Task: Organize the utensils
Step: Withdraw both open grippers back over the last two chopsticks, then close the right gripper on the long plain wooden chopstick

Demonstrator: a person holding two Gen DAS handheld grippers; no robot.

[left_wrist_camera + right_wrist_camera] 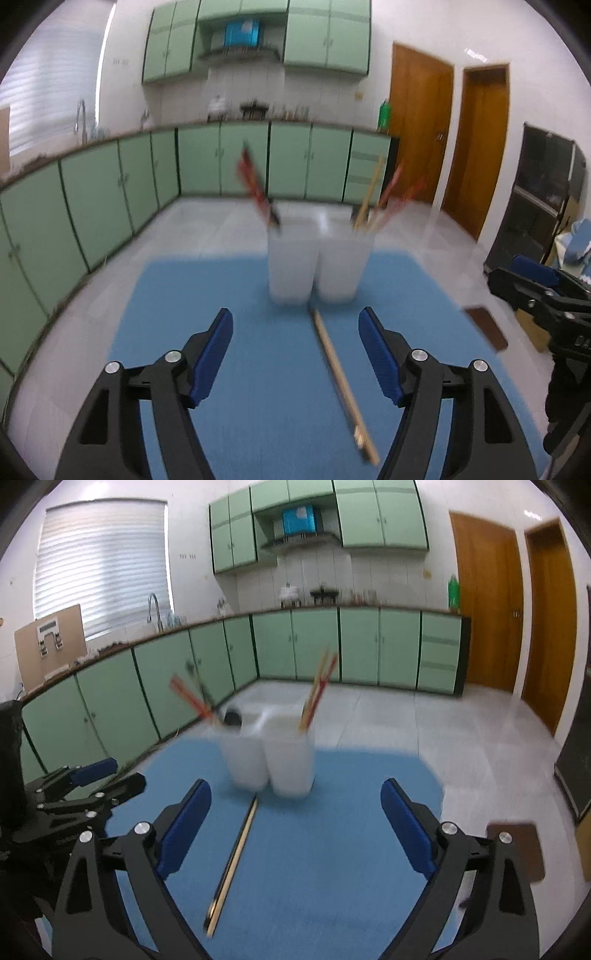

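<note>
Two white holder cups stand side by side on a blue mat point(258, 424) point(332, 886). The left cup point(291, 266) point(245, 760) holds red and dark utensils point(255, 184). Wooden and red chopsticks point(373, 199) point(317, 690) lean in the right cup point(341, 266) point(291, 764). A long wooden chopstick pair point(340, 380) point(232, 864) lies on the mat in front of the cups. My left gripper point(295, 321) is open over the mat with nothing between its blue pads. My right gripper point(295, 794) is open wide, also holding nothing.
The other gripper shows at each view's edge point(546, 291) point(85, 786). A brown floor mat point(517, 845) lies to the right of the table. Green kitchen cabinets point(110, 192) line the far walls, with wooden doors point(484, 602) at right.
</note>
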